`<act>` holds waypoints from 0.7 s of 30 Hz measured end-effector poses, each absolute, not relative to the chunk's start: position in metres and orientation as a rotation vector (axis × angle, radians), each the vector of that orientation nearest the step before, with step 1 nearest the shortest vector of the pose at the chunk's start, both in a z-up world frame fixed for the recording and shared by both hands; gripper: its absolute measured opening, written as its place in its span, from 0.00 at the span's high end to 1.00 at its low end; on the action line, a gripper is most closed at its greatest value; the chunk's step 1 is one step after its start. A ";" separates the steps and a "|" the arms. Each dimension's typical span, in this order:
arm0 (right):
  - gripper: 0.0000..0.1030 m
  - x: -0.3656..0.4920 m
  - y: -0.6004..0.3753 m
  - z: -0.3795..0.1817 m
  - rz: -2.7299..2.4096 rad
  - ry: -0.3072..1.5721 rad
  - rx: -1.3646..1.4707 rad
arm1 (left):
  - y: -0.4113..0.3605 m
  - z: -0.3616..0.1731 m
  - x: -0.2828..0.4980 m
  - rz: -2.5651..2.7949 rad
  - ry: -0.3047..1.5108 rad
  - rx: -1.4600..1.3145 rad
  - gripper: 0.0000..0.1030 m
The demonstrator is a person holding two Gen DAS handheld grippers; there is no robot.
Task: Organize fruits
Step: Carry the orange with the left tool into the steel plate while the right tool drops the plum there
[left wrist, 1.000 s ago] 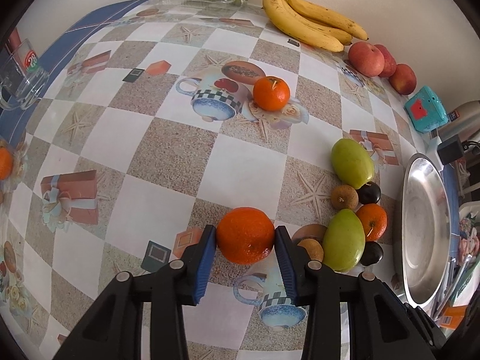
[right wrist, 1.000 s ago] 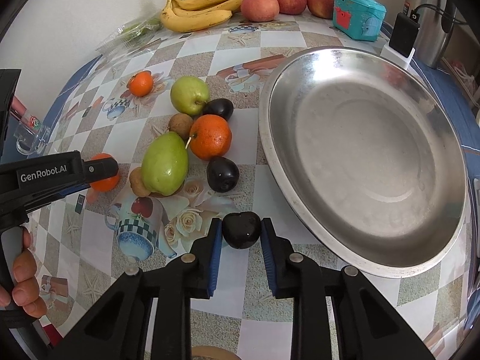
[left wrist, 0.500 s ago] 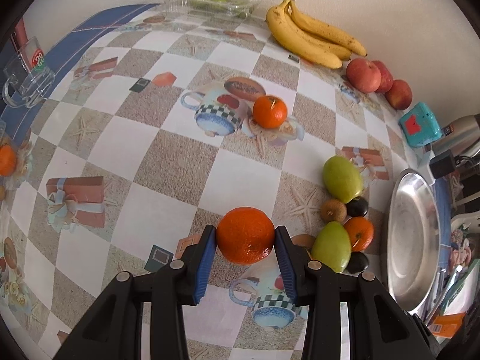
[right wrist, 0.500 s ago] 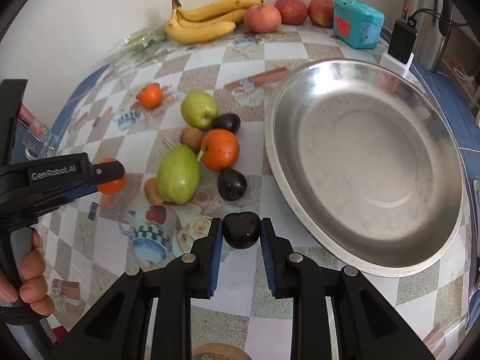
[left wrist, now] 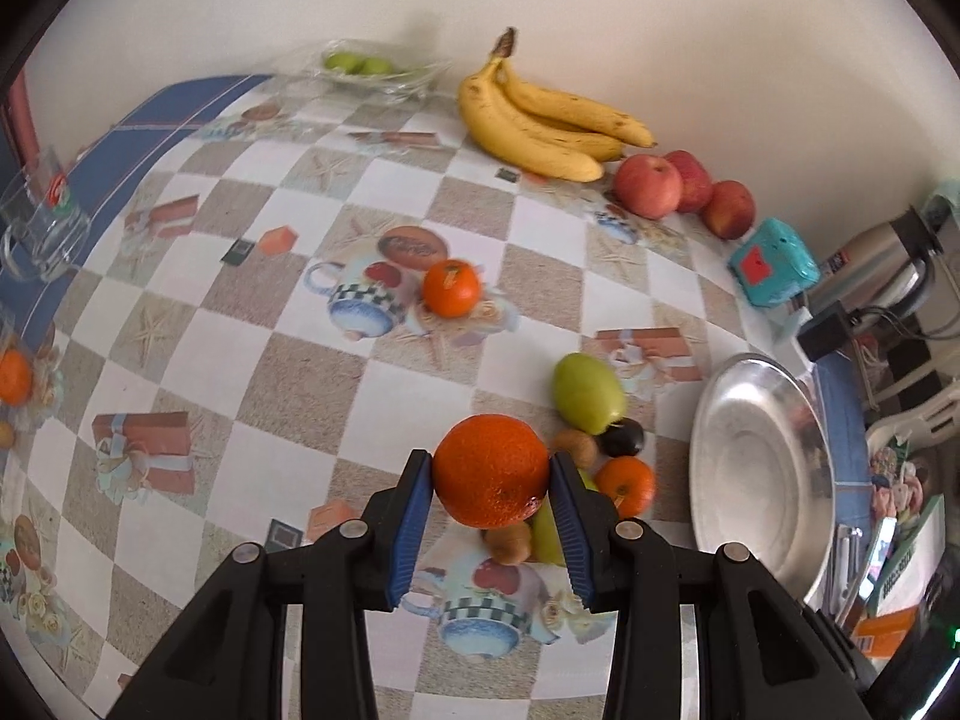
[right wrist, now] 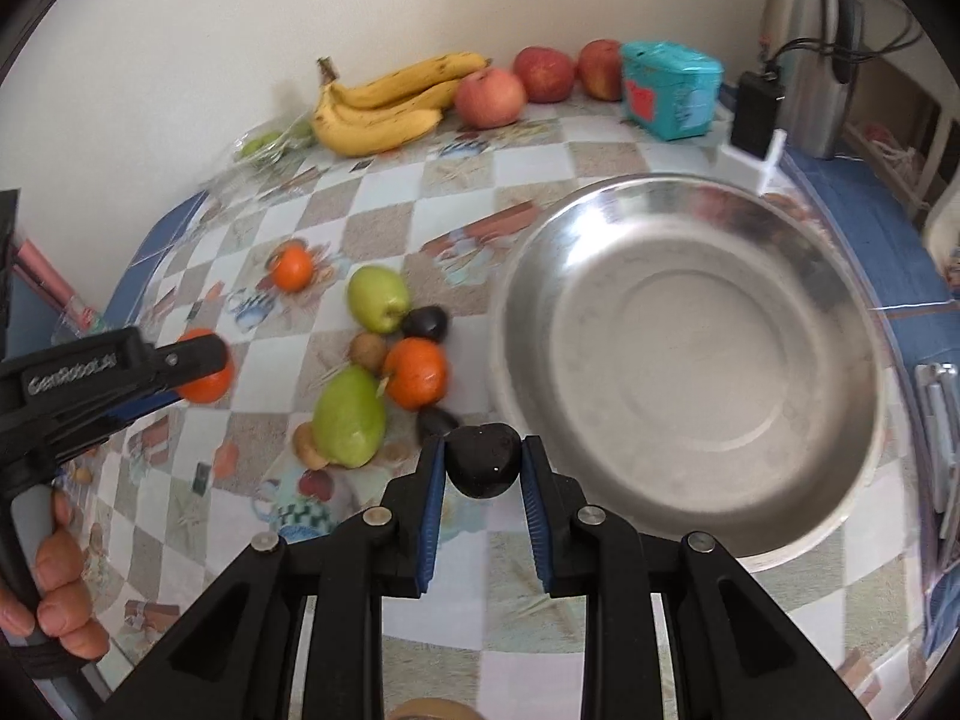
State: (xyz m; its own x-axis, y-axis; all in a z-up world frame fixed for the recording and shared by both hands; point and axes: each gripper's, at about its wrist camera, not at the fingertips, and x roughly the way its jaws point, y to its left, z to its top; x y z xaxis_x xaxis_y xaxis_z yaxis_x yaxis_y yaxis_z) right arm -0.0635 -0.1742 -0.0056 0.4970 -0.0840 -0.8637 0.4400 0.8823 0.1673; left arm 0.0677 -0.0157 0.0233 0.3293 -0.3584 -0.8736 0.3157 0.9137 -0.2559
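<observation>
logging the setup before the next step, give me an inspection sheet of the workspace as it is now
surface: table under a checkered printed cloth
job's things: empty steel bowl; loose pile of two green fruits, orange, small brown and dark fruits beside it; lone tangerine; bananas and three apples by the wall
clutter: teal box, glass mug, clear bag with green fruit
grippers: left gripper shut on an orange fruit; right gripper shut on a dark plum
cables: black adapter, cords at the kettle
surroundings: plain wall; a hand on the left handle
</observation>
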 end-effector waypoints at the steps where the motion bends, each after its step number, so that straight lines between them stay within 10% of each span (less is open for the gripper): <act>1: 0.75 -0.065 -0.178 -0.005 -0.342 1.007 0.396 | -0.019 0.024 0.066 -0.449 1.150 -0.033 0.59; 21: 0.74 -0.105 -0.254 0.001 -0.586 0.969 0.562 | -0.126 0.023 0.012 -0.703 1.054 0.179 0.59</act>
